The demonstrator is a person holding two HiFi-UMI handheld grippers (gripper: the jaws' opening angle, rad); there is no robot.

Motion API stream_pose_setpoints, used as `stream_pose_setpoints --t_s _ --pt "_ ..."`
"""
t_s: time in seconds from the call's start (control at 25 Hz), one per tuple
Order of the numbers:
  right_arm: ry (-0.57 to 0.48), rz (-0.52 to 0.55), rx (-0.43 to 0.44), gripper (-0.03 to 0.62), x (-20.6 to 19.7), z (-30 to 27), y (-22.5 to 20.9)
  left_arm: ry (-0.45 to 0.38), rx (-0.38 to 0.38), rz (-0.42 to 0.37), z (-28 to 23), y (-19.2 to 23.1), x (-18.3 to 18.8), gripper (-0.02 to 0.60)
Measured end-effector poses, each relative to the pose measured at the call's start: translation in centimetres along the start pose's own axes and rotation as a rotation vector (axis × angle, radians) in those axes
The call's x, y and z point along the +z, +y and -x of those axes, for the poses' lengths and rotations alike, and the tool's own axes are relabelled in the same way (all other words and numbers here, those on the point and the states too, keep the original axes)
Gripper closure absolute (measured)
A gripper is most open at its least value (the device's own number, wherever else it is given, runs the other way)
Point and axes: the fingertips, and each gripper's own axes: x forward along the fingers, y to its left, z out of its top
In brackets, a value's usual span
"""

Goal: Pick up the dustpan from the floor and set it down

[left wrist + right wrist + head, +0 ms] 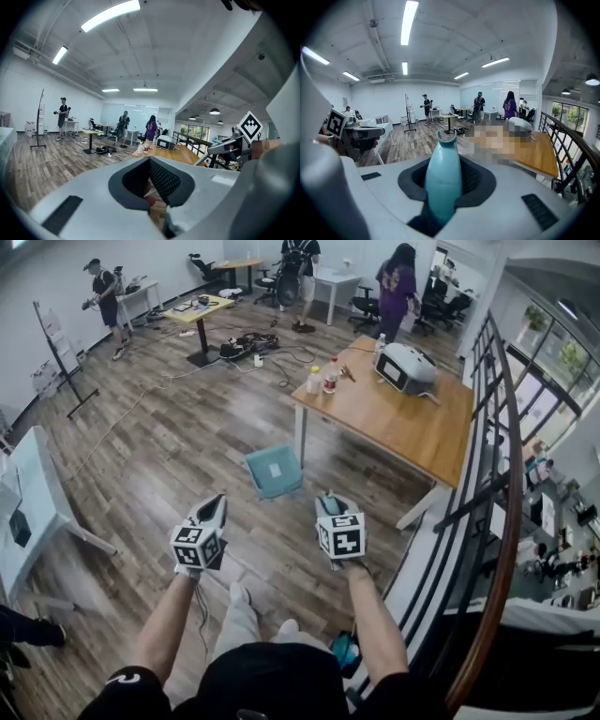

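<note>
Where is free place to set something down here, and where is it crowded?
Free: the floor left of the teal dustpan, and the near end of the wooden table. Crowded: its far end, with bottles and a white machine.

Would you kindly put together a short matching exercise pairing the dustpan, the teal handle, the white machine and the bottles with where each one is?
Things
1. dustpan
2. teal handle
3. white machine
4. bottles

Places
A. near the left corner of the wooden table, as the head view shows it
B. clamped between the right tongs
C. on the floor, beside a table leg
D. at the wooden table's far end

Pairs: 1-C, 2-B, 3-D, 4-A
</note>
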Motion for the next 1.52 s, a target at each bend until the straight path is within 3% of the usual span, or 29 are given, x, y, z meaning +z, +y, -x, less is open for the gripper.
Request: stream_pose_setpoints --t_s 0.76,1.52 --pt "0.069 -0.012 0.005 0.512 -0.9 -5.4 -1.2 0.037 -0.017 0.028 -4.5 2.5 -1.6 0.584" --pt "0.270 -0.029 -0.030 0.511 -7.0 -22.2 1.3 0.157 -0.069 0.110 -12.6 14.2 -7.8 0.584"
